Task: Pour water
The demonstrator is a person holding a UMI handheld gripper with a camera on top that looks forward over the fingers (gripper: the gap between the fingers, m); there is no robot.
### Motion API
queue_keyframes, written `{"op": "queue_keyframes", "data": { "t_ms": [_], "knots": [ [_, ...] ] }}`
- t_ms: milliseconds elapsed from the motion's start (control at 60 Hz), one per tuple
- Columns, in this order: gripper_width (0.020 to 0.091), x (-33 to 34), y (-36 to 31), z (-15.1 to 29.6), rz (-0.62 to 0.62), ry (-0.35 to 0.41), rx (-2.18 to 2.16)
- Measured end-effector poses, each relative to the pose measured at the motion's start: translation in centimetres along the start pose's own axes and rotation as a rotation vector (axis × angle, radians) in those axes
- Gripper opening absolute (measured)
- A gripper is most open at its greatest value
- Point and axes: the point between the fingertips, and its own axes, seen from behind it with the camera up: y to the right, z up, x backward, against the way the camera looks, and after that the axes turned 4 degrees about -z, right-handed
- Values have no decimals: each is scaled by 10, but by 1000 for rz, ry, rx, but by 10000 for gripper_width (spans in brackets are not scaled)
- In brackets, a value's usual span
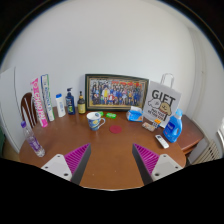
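- A clear bottle [34,141] is seen standing upright on the wooden table [110,150], well ahead of the left finger and off to its left; its contents cannot be made out.
- A white mug [95,121] is set near the table's middle, beyond the fingers, with a blue mark on its side.
- The gripper [112,164] is held above the near part of the table; its two fingers [72,160] are spread wide, nothing is held between them, and one magenta pad is shown on each.
- Bare tabletop lies between the fingers and the mug; nothing is placed in that path.
- A small green item [115,127] lies just right of the mug.
- A framed picture [116,93] is propped against the wall behind the mug.
- About four upright bottles and cartons [62,104] are lined up left of the frame, beside a tall pink-and-white box [39,101].
- One white gift bag [163,105] stands to the right, with a blue jug-like container [172,127] in front of it.
- One chair back [27,106] is visible at the far left.
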Motion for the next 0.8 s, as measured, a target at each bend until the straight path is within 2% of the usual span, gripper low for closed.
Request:
{"op": "queue_keyframes", "data": {
  "t_ms": [267, 550, 800],
  "knots": [
    [855, 17, -70, -36, 56, -24, 48],
    [855, 39, -232, -81, 178, -34, 41],
    [860, 13, -371, -71, 253, 60, 21]
  ]
}}
